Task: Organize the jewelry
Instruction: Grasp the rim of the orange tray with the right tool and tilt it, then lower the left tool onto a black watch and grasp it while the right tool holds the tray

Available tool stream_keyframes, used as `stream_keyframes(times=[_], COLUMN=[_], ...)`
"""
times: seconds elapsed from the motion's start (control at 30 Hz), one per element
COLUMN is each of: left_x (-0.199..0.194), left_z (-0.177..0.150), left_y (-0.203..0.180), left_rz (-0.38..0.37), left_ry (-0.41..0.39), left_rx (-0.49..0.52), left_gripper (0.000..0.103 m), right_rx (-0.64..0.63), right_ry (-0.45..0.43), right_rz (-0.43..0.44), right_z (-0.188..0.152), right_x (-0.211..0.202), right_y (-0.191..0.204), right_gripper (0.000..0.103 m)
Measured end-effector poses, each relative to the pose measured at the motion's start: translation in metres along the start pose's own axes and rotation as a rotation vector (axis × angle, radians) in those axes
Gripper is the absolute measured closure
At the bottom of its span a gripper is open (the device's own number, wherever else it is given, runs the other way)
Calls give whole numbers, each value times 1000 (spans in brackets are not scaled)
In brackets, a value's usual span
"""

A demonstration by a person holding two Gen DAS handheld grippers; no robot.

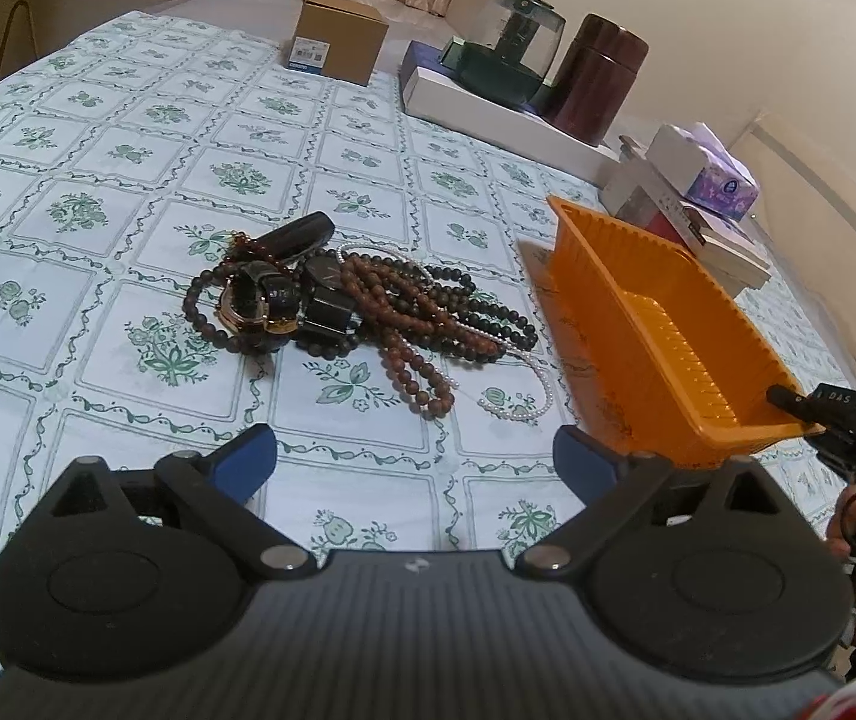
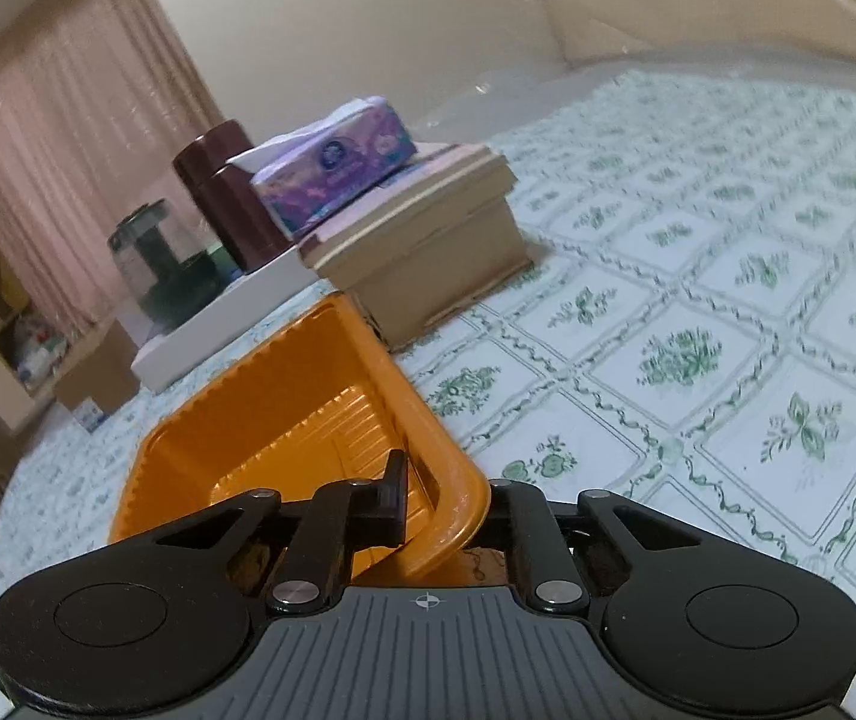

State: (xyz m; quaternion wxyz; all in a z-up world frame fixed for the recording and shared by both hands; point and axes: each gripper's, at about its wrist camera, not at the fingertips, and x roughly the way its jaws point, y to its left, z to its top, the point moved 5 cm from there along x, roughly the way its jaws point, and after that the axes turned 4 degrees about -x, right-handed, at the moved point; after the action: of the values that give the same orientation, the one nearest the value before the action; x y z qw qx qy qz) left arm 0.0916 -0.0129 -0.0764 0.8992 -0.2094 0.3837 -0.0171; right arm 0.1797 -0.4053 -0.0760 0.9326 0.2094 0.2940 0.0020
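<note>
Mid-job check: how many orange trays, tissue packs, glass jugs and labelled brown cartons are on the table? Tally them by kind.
Orange tray: 1
Tissue pack: 1
Glass jug: 1
Labelled brown carton: 1
Total: 4

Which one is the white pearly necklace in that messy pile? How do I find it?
Look at the orange tray on the flowered tablecloth, then at the jewelry pile beside it. The pearl necklace trails out of the pile's tray side. It alone is white with tiny beads; the others are brown or black and chunkier.
</note>
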Motion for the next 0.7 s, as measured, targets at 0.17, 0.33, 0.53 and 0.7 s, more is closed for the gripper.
stream_keyframes(times=[0.17,0.33,0.53,0.7], left_x=[-5,-7,4,28], left_z=[4,15,41,49], left_y=[16,39,45,40], left_rz=[31,76,97,121], left_ry=[-24,-62,-109,-90], left_rx=[-4,-8,49,129], left_gripper=[7,9,20,41], right_rx=[-108,-278,-431,-494], right_ry=[-37,-105,-162,-173], right_rz=[-13,-26,-50,-60], right_z=[2,1,-3,-9], right_x=[-15,-34,-42,-41], right_y=[22,49,78,92], right_gripper=[92,93,93,93])
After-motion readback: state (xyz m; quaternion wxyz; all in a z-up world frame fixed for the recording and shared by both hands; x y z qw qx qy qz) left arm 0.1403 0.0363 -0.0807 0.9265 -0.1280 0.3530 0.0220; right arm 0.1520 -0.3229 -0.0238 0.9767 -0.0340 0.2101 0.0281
